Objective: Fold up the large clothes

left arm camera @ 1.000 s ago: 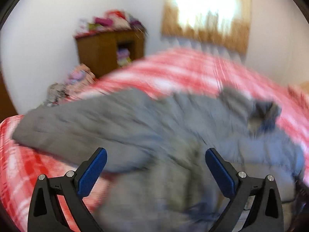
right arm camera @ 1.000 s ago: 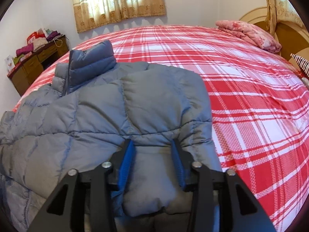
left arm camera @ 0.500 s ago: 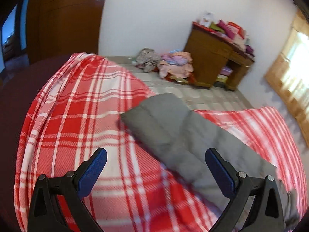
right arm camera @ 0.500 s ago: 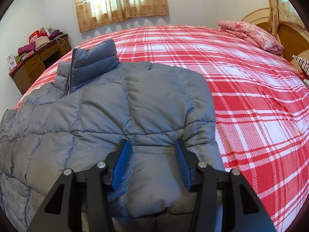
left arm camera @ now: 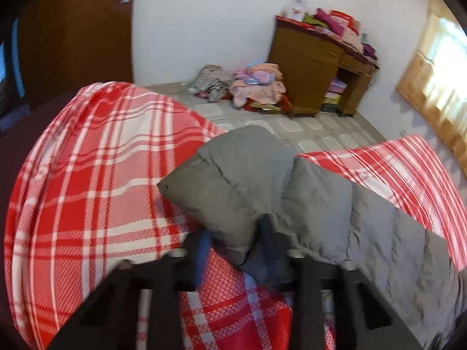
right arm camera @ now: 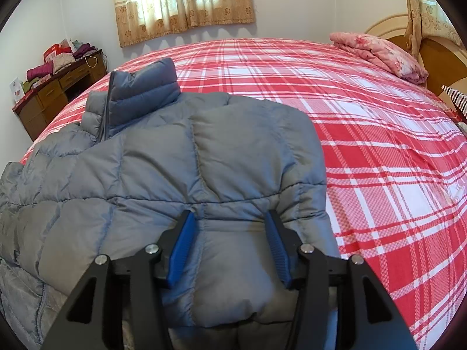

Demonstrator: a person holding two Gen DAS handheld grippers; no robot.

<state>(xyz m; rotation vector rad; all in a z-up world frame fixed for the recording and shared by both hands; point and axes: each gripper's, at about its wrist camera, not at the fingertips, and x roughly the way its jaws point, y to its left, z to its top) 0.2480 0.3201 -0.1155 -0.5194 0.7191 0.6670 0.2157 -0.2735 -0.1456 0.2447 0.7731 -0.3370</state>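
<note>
left gripper (left arm camera: 233, 248): jaws closing, drawn in tight on the end of the grey sleeve (left arm camera: 233, 180), the padded cuff bunched up between the blue pads; frame is motion-blurred, so exact pad contact is soft but the fabric is plainly pinched. the sleeve runs from the jaws out toward 4 o'clock across the red plaid bedspread (left arm camera: 87, 175), lying near the bed's edge. beyond it, at 12 to 1 o'clock, tiled floor with a pile of clothes (left arm camera: 248, 84) and a wooden desk (left arm camera: 315, 67) stacked with more folded items; a brown door (left arm camera: 73, 29) sits at 10 o'clock, a curtained window (left arm camera: 437, 81) at 2 o'clock. right gripper (right arm camera: 230, 250): jaws opening, standing partway apart, one either side of a puffed section of the grey down jacket (right arm camera: 181, 163); the pads sit against the padding on both sides but do not squeeze it, so no firm clamp. the jacket spreads from the jaws toward 10 and 11 o'clock, flat on the bedspread, its collar (right arm camera: 143, 93) standing up at 11 o'clock. a folded pink quilt (right arm camera: 379, 52) lies at 2 o'clock by the headboard (right arm camera: 437, 55), well apart from the jacket; curtains (right arm camera: 181, 3) hang at 12 o'clock.
</note>
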